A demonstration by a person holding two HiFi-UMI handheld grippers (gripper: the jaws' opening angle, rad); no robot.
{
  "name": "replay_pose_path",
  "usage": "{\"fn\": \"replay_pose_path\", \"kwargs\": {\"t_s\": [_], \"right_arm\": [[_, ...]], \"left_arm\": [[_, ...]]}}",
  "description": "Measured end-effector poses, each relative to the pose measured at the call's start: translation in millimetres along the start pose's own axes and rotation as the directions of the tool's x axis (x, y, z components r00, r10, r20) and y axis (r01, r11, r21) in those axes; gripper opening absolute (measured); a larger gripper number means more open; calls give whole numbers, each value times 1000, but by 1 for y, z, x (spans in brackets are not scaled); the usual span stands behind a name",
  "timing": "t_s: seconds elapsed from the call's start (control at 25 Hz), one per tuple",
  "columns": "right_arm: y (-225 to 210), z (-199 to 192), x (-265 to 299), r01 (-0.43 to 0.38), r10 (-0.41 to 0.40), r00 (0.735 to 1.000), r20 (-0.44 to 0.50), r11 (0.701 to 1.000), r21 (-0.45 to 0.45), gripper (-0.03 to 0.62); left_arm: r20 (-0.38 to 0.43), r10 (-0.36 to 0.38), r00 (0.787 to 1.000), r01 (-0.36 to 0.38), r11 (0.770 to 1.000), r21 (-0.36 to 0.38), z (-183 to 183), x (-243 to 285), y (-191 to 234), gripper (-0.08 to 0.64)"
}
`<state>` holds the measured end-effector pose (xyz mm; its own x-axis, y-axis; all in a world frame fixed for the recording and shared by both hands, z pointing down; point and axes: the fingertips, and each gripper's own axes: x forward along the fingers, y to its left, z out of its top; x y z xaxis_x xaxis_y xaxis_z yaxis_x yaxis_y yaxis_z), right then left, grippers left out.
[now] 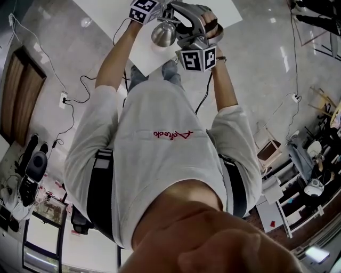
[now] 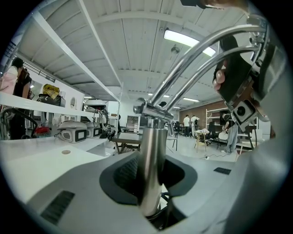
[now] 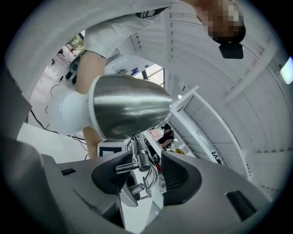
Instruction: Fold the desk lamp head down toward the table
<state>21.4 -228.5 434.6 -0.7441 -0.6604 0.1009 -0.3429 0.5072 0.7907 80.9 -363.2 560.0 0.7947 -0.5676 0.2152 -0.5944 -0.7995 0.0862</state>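
Observation:
The chrome desk lamp stands on the white table [image 1: 226, 11] at the top of the head view, its rounded head [image 1: 163, 33] between my two hands. My left gripper [image 2: 153, 176] is shut on the lamp's upright post [image 2: 153, 151]. From the post's top, two curved chrome arms [image 2: 201, 50] rise to the right toward my right gripper [image 2: 242, 82]. In the right gripper view the lamp head [image 3: 128, 107] fills the space just above the jaws. My right gripper [image 3: 146, 171] is open, and the small head hinge [image 3: 139, 160] sits between its pads without being pressed.
Black cables run across the shiny floor to a wall socket [image 1: 63, 98]. A chair [image 1: 266, 146] and shelving stand at the right. In the left gripper view a white bench with devices [image 2: 73, 132] lies to the left and people stand far back.

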Motion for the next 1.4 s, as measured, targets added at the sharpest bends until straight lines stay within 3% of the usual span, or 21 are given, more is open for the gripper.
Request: {"fn": "replay_pose_path", "kwargs": {"t_s": [0.12, 0.44, 0.68, 0.88, 1.0, 1.12, 1.4], "right_arm": [[1, 3, 2, -6, 6, 1000, 2, 998, -57, 163], [0, 6, 3, 79, -83, 997, -7, 974, -210, 108], [1, 5, 3, 156, -166, 986, 8, 907, -390, 67], [2, 6, 4, 150, -151, 988, 29, 905, -399, 64], [3, 6, 3, 149, -151, 988, 28, 902, -406, 64], [1, 6, 2, 160, -166, 986, 19, 905, -393, 64], [20, 1, 0, 203, -216, 976, 33, 842, -500, 61]], "left_arm": [[0, 5, 1000, -5, 1000, -4, 0, 1, -1, 135], [-4, 1, 1000, -1, 1000, -4, 2, 0, -1, 135], [-7, 0, 1000, 0, 1000, -3, 0, 0, -1, 137], [-14, -6, 1000, 6, 1000, -6, -4, -1, -1, 137], [-59, -34, 998, 32, 999, -29, -35, 4, -1, 137], [-50, -32, 998, 31, 999, -28, -31, 5, -1, 137], [-51, -30, 998, 29, 999, -15, -15, 2, -2, 137]]}}
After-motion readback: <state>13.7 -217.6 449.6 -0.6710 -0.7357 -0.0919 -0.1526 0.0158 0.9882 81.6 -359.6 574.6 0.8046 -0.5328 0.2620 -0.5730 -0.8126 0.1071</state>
